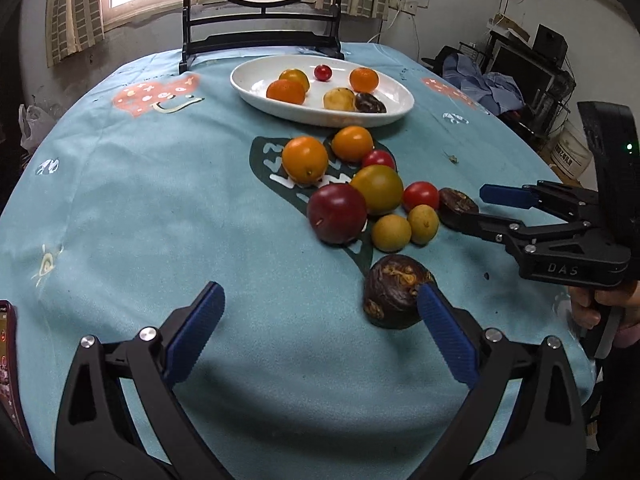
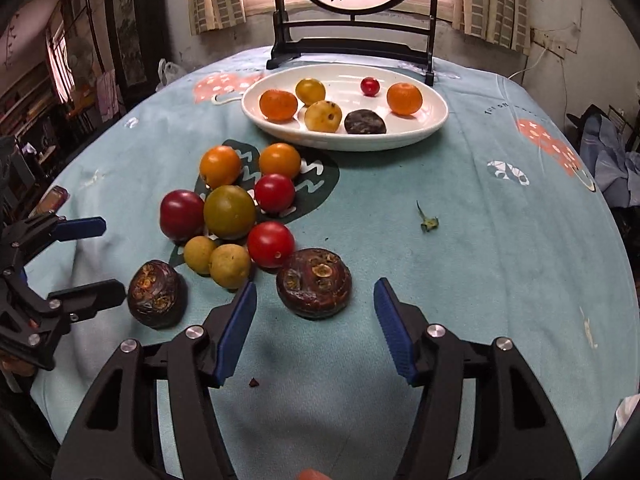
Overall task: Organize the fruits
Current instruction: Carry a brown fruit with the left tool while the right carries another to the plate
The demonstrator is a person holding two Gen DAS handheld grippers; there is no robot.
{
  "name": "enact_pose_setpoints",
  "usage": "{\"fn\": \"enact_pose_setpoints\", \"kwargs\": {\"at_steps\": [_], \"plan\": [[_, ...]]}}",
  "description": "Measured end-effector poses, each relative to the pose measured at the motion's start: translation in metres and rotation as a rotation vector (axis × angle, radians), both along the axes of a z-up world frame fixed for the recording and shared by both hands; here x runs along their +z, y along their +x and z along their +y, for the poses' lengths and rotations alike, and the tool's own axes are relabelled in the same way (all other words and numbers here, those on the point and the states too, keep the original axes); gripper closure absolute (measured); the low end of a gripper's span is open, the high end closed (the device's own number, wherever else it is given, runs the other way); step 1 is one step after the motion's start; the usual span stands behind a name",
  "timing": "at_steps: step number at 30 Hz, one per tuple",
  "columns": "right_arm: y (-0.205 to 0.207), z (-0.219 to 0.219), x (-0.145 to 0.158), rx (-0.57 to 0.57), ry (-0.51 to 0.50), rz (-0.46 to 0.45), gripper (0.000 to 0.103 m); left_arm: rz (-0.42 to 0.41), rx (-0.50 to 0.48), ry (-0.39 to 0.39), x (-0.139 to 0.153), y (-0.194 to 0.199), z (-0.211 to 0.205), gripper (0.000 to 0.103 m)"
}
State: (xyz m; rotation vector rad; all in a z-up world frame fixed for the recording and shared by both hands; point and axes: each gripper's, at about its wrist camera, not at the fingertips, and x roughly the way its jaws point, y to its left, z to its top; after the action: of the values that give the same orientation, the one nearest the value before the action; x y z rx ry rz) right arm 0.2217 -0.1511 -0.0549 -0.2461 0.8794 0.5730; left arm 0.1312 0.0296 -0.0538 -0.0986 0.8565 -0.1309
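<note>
Teal tablecloth (image 2: 460, 240), fruit cluster (image 2: 236, 212) between white plate (image 2: 432, 128) and open jaws.

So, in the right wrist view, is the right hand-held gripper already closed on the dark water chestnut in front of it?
No. The right hand-held gripper is open, its blue fingers spread apart either side of the dark water chestnut, which rests on the tablecloth untouched.
</note>
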Motion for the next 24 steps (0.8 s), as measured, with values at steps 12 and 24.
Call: {"fn": "enact_pose_setpoints", "kwargs": {"at_steps": [12,24], "plan": [[0.010,0.015,-0.006,0.018,-0.054,0.012,0.049,0.026,0.003,-0.012,-0.003,0.003,0.001,0.004],[0.004,0.010,-0.004,-0.025,-0.060,0.005,0.061,0.029,-0.004,-0.026,-0.003,0.004,0.003,0.004]]}}
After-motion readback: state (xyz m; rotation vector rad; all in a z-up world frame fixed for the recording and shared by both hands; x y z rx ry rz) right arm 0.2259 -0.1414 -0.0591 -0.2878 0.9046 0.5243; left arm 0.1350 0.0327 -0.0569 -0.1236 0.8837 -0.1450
